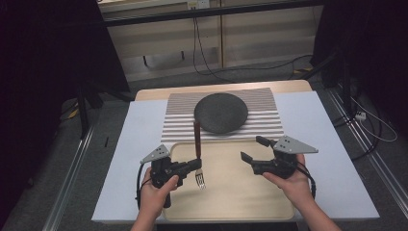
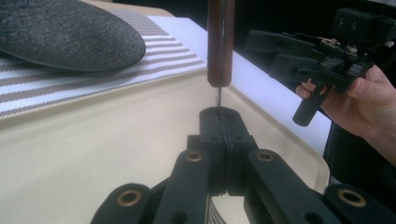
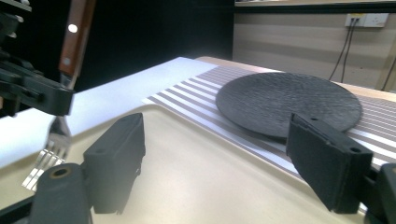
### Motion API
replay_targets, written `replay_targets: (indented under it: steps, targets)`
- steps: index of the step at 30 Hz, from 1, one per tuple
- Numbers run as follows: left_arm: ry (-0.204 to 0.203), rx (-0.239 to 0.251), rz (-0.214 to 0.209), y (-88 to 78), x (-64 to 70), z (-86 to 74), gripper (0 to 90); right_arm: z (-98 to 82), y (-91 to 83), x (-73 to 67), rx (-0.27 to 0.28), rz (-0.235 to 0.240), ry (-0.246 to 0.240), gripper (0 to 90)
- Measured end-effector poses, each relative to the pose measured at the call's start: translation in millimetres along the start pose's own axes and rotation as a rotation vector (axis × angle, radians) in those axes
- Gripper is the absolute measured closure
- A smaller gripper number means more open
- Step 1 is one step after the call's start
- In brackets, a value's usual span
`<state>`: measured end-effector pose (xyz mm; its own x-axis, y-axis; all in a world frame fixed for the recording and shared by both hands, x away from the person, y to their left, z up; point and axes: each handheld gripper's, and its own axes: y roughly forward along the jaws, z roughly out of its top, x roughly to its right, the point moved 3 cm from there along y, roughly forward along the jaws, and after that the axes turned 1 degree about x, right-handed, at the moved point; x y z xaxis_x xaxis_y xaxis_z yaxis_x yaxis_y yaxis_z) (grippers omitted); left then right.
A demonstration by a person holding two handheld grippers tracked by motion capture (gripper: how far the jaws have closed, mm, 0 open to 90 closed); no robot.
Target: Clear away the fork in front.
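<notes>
Beige wall panels (image 1: 250,38) close the far side of the room, with a wall socket (image 3: 366,19) from which dark cables (image 1: 199,48) hang to the grey floor (image 1: 48,192). Black curtains (image 1: 43,57) flank the white-covered surface (image 1: 332,159); lighting is dim.

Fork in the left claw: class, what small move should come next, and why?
Probably carry the fork toward the striped mat beside the plate. The left claw is shut on its neck above the tray, and the right claw is open, holding nothing.
</notes>
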<state>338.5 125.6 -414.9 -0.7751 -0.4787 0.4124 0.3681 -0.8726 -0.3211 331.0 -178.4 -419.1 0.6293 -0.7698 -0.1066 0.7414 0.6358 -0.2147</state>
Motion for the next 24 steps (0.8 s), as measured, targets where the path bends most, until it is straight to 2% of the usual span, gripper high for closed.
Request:
replay_targets:
  steps: [5,8,16,21,24]
  targets:
    - [-0.005,-0.024,0.011,-4.9,-3.3,-4.4,89.2,-5.6,-8.6,8.9,-0.017,-0.018,0.006,18.9]
    - [-0.019,-0.025,0.016,-6.0,-5.9,-6.4,89.2,-8.2,-14.4,12.7,-0.030,-0.024,-0.012,18.8]
    - [-0.037,-0.042,0.018,-8.3,-9.1,-10.0,89.2,-11.0,-30.0,19.5,-0.020,-0.037,-0.016,17.6]
    - [-0.055,-0.055,0.038,-13.1,-15.0,-15.0,89.2,-14.7,-37.9,24.6,-0.025,-0.051,-0.007,17.6]
    - [-0.057,-0.066,0.055,-16.0,-18.2,-18.8,89.2,-15.8,-40.4,25.1,-0.029,-0.050,-0.017,17.5]
